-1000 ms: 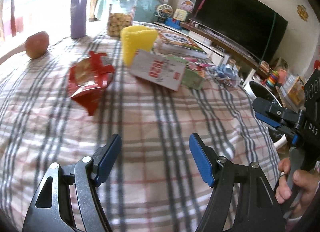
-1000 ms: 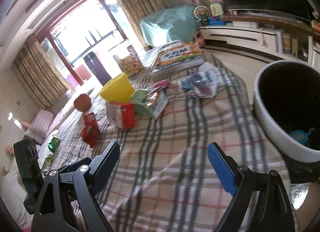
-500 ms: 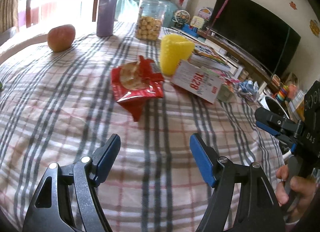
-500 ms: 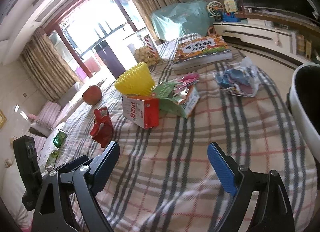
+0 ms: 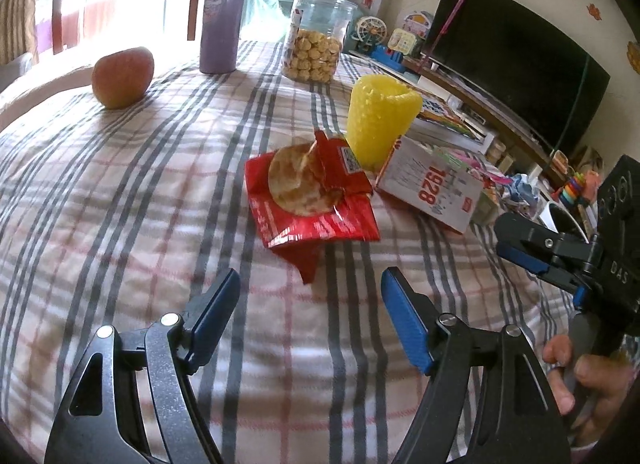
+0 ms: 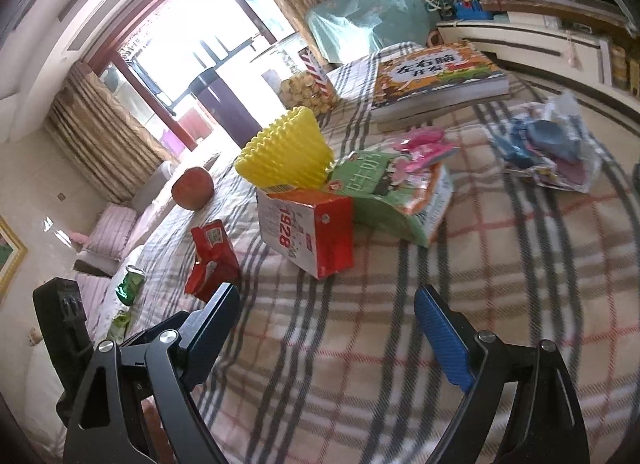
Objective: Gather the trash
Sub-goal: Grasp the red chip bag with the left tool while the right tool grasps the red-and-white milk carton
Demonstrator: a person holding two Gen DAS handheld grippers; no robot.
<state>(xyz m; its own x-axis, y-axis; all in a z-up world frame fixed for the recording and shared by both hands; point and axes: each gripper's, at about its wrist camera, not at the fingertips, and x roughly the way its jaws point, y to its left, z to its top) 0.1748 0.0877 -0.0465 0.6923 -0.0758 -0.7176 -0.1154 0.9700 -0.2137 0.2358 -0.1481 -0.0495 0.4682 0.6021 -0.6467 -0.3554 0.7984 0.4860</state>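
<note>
Left tool point(image 5: 310, 314), tilted downward with jaws apart and empty, hovers above the plaid table point(image 5: 120, 203) just short of the red snack wrapper point(image 5: 310, 199). Right tool point(image 6: 326, 330), likewise spread and empty, points at the 1928 carton point(image 6: 308, 229), a hand point(image 5: 580, 376) gripping its handle.

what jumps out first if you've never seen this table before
A torn red snack wrapper lies mid-table on the plaid cloth, just ahead of the open left gripper. Right behind it stand a bright yellow bumpy cup and a tipped red-and-white "1928" carton; an apple sits far left.
</note>
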